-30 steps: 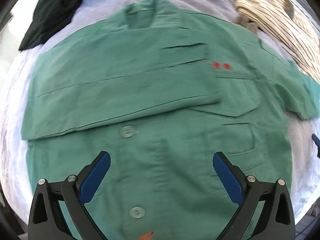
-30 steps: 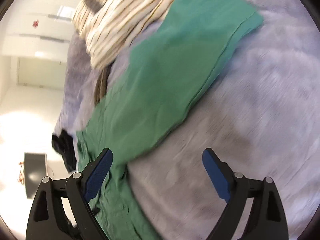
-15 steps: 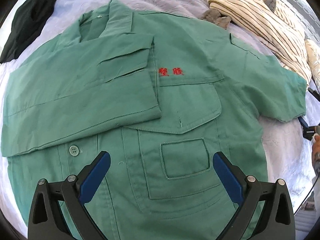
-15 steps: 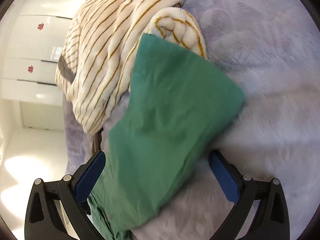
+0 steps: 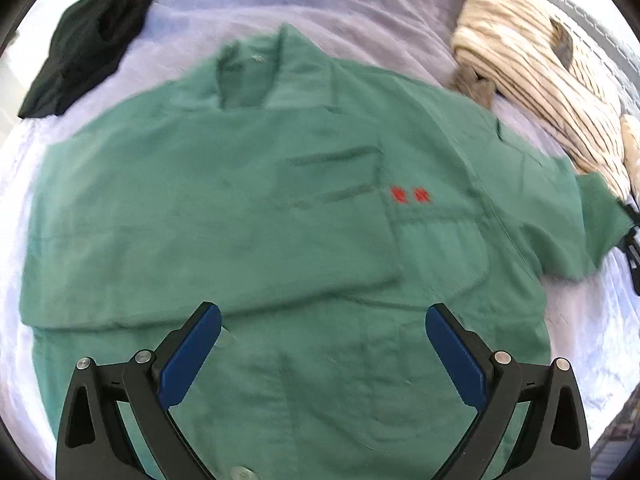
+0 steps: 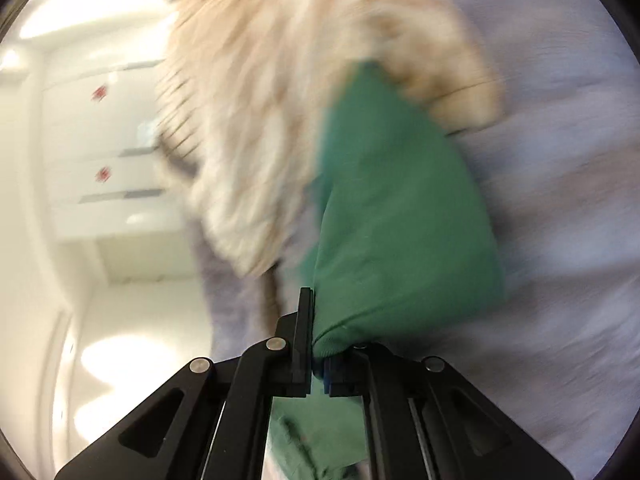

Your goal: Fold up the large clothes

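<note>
Green shirt (image 5: 248, 216) lies face up, spread flat on the lavender bedspread (image 5: 360, 8), filling the middle of the left wrist view. Collar points to 12 o'clock, hem runs off at 6, so its long axis goes 12 to 6. One sleeve is already laid across the chest from 9 o'clock, its cuff ending just short of the red embroidery (image 5: 410, 195); that looks like the first fold done. The other sleeve (image 5: 576, 232) sticks out toward 3 o'clock. Right gripper (image 6: 316, 356) has just been closing and is now clamped on that sleeve's cuff (image 6: 400, 216), green cloth bunched between the pads; holding it at the end probably lets the sleeve be carried across the chest to match the first one. Left gripper (image 5: 322, 356) hovers over the lower front of the shirt, jaws wide apart, nothing between them, a button half hidden beside its left finger. Probably waiting to pin or take the hem. Striped cream garment (image 5: 540, 80) sits at 1–2 o'clock, its edge touching the gripped sleeve in the right wrist view. Dark garment (image 5: 84, 44) at 10 o'clock, well apart. Right view is blurred.
</note>
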